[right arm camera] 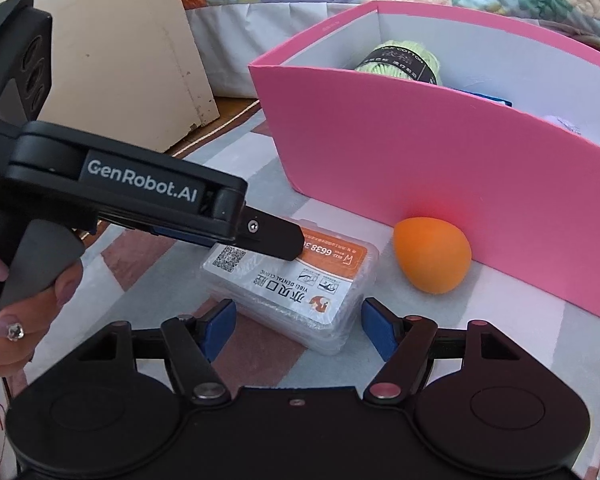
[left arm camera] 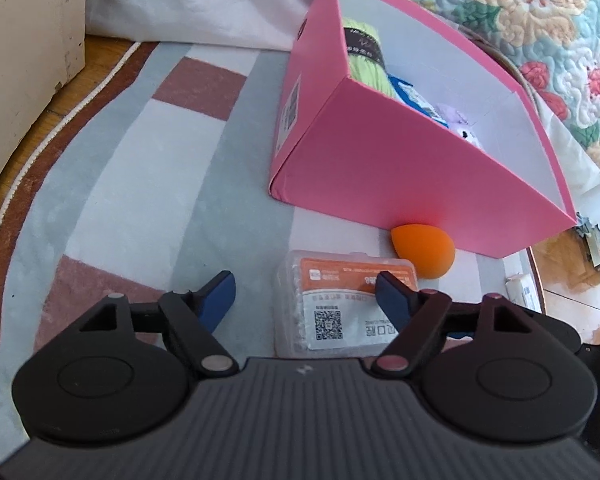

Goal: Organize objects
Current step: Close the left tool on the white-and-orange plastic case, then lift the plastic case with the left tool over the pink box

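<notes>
One pink box (left arm camera: 380, 160), open top, sits on a striped rug (left arm camera: 140, 160) w/ grey, white and brown-red blocks. Counting from the box: inside it, one skein of light green yarn (left arm camera: 364, 64) at the far end, one blue packet (left arm camera: 412, 96) next to that, one small lilac soft thing (left arm camera: 456, 120) nearer the middle; can't tell more of what those last two are.

Outside, one orange egg-shaped sponge (left arm camera: 424, 254) lies on the rug, touching or nearly touching the box's near wall. Just beside the sponge, away from the box, one clear plastic case (left arm camera: 328, 304) w/ a white-and-orange label and a QR code lies flat.

Two grippers, both aimed down at that case. Left gripper (left arm camera: 308, 300): jaws wide, blue pads apart, the case lying between and under them; its right pad overlaps the case top in its own view, contact unclear. Right gripper (right arm camera: 298, 322): jaws also wide, one pad at either side of the case's near end, not pressing. From the right wrist view the left gripper's body crosses over the case and hides part of the label; a hand (right arm camera: 28, 304) grips its handle.

Beyond the box: a floral quilt (left arm camera: 540, 20) w/ white cloth below it, and a cream cabinet (right arm camera: 120, 60) off to the box's side.
</notes>
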### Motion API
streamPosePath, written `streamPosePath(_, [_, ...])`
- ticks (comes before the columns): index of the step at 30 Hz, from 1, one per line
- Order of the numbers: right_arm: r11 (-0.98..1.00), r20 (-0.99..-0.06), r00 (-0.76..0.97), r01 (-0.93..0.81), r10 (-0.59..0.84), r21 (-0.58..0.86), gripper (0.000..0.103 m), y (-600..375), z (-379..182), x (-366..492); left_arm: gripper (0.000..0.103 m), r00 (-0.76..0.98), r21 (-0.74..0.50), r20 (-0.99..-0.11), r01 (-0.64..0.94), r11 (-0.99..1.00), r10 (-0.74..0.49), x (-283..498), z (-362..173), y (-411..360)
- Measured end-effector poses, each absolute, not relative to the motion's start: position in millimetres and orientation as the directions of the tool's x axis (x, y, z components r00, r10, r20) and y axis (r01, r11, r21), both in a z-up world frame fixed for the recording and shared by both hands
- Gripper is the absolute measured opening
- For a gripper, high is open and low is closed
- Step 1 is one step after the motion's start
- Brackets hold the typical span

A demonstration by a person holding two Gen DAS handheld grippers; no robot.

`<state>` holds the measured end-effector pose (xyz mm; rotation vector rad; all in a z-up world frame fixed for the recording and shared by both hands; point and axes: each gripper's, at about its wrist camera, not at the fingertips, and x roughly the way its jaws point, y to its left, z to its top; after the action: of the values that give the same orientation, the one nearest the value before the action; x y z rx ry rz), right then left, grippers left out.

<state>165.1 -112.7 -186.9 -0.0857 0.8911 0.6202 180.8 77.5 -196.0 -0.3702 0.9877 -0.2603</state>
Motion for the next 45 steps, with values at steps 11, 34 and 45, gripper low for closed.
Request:
streamPosePath(11, [0.808,-0.783,0.459,-0.581,0.420,0.092,0.068,-111.7,-177.4,136.9,0.048,0.480,-0.421,-0.772,0.103,0.901,-0.416,155.7,-177.8,66.4])
streamPosePath(34, [0.831,-0.658,0.665,-0.546,0.353,-0.107,0.070,-167.9,-58.7,67.4,0.048,0.586,-0.478,-0.587,0.305,0.824,-0.558,88.4,-67.8,25.3])
streamPosePath(45, [0.846,-0.612,0.699,-0.526,0.371,-0.088,0.070,-185.9,-16.4,92.9,0.049,0.584,-0.440,-0.584,0.355,0.825,-0.563,121.9,-17.8,6.9])
